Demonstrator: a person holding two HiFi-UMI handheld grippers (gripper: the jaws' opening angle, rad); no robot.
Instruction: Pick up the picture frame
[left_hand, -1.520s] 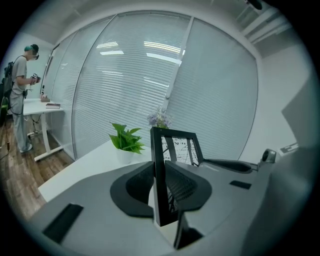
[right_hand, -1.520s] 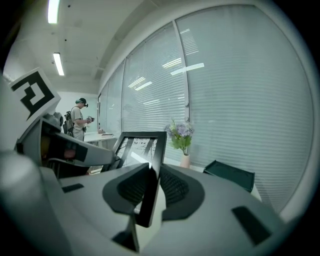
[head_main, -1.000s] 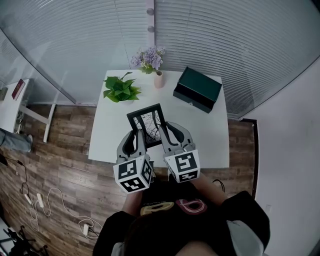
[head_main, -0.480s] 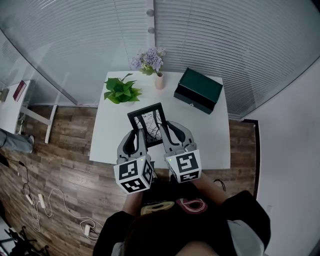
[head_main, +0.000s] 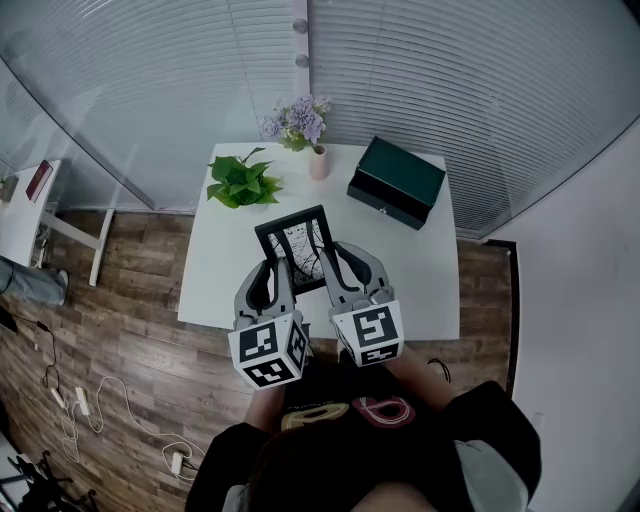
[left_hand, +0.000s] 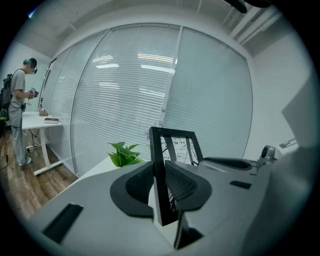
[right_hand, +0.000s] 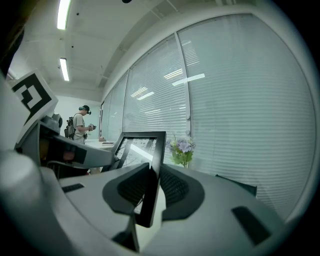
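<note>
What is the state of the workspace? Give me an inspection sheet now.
Surface: white table, mostly bare.
Job's things: picture frame, black, upright, gripped at both side edges; whether it is off the table cannot be told.
Clutter: green plant, vase of purple flowers and dark green box, all along the far edge, apart from the frame.
Claws: left claw shut on the frame's left edge; right claw shut on its right edge.
Cables: white cables on the wooden floor, left of the table.
Surroundings: blinds behind glass; a second desk with a person standing by it.
</note>
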